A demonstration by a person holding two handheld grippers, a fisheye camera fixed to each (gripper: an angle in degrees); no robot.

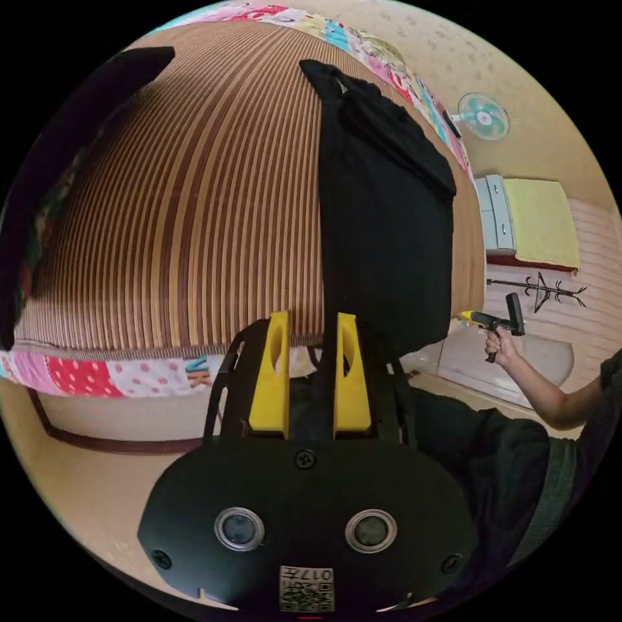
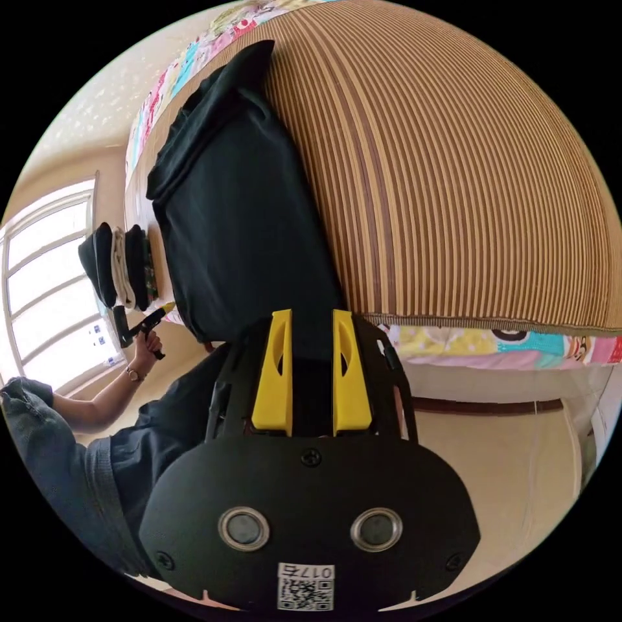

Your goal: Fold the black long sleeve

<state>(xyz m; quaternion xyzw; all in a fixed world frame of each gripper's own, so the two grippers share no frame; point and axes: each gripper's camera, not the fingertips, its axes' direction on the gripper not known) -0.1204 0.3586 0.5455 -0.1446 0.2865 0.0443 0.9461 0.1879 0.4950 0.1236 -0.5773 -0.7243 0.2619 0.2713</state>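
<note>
- The black long-sleeve garment (image 1: 382, 214) lies flat on a brown and tan striped mat (image 1: 194, 194) that covers the bed, folded into a long panel with its near hem hanging over the bed's edge.
- In the left gripper view, the left gripper (image 1: 312, 324) with its yellow jaws stands at one near corner of the garment; black cloth runs down between the jaws, which sit close together with only a narrow gap, and they appear to pinch the hem.
- In the right gripper view, the right gripper (image 2: 312, 324) sits at the other near corner of the same garment (image 2: 240, 220); its yellow jaws are likewise drawn nearly together with dark cloth between them.
- Each view catches the other gripper far off at the opposite corner, held in the person's hand (image 1: 502, 346), its tip touching the hem.
- A patchwork quilt (image 1: 97, 376) in bright colours shows under the mat's edge.
- A small stack of folded clothes (image 2: 120, 262) rests on the bed beside the garment, towards the window (image 2: 45, 285).
- A teal wall fan (image 1: 483, 116) hangs on the wall beyond the bed.
</note>
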